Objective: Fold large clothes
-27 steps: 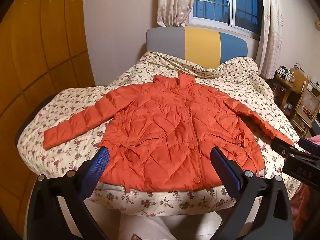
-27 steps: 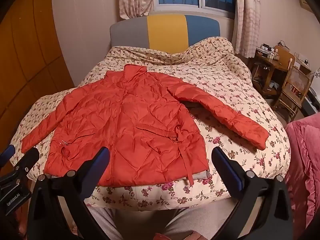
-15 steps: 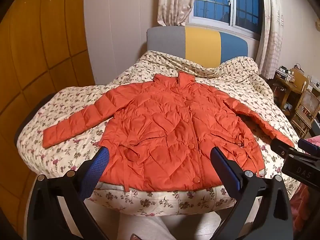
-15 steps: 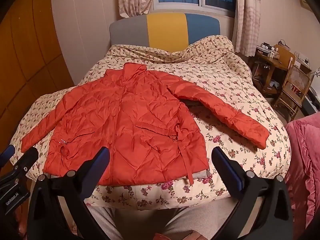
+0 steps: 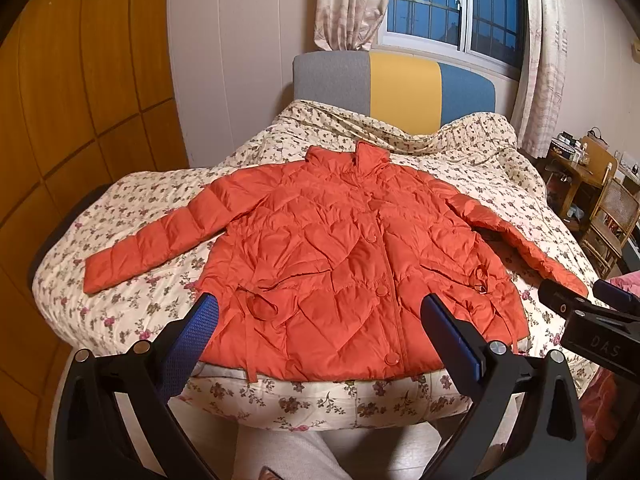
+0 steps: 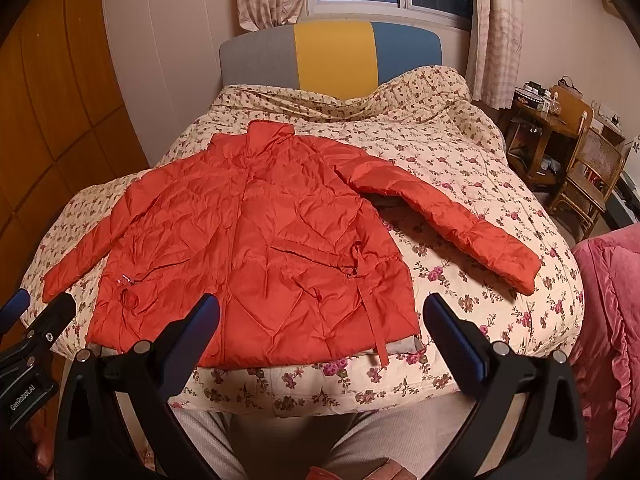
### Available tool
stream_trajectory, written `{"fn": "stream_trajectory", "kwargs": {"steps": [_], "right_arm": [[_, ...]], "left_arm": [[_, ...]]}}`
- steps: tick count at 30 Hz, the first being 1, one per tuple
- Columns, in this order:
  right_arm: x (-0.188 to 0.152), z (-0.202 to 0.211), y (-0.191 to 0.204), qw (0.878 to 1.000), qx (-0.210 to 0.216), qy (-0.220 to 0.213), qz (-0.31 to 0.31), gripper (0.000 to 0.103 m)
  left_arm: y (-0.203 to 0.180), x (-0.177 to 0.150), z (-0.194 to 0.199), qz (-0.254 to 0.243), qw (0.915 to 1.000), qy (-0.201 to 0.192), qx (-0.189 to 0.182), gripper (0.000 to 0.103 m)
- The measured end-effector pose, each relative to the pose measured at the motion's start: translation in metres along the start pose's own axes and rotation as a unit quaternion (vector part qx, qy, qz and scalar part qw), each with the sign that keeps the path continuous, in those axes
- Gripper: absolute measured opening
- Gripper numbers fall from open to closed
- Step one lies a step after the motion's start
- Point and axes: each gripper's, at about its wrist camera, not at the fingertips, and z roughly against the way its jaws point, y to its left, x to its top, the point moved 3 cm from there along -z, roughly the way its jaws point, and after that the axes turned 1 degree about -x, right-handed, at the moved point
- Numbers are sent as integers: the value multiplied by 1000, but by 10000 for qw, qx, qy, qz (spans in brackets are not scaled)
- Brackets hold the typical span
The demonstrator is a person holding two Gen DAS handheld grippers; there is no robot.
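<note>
An orange puffy jacket (image 5: 352, 276) is lying flat, front up, sleeves spread, on a flowered bed (image 5: 132, 304), while the left hand-held gripper (image 5: 320, 332) and right hand-held gripper (image 6: 322, 332) are hovering wide apart and empty near its hem, risking the slippery padding sliding free mid-fold.

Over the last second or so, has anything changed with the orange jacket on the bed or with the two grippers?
Nothing has visibly changed. The orange jacket lies spread flat, front up and sleeves out, on the floral bedspread, just as before. The left gripper and the right gripper both stay wide open short of the hem, holding nothing.
</note>
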Motion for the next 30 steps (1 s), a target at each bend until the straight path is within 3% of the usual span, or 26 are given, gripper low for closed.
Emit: {"fn": "stream_trajectory", "kwargs": {"steps": [30], "right_arm": [[-4,-7,0,9999,10,123,4,101]], "left_arm": [[-1,-9,-8,36,9999,107,-24,100]]}}
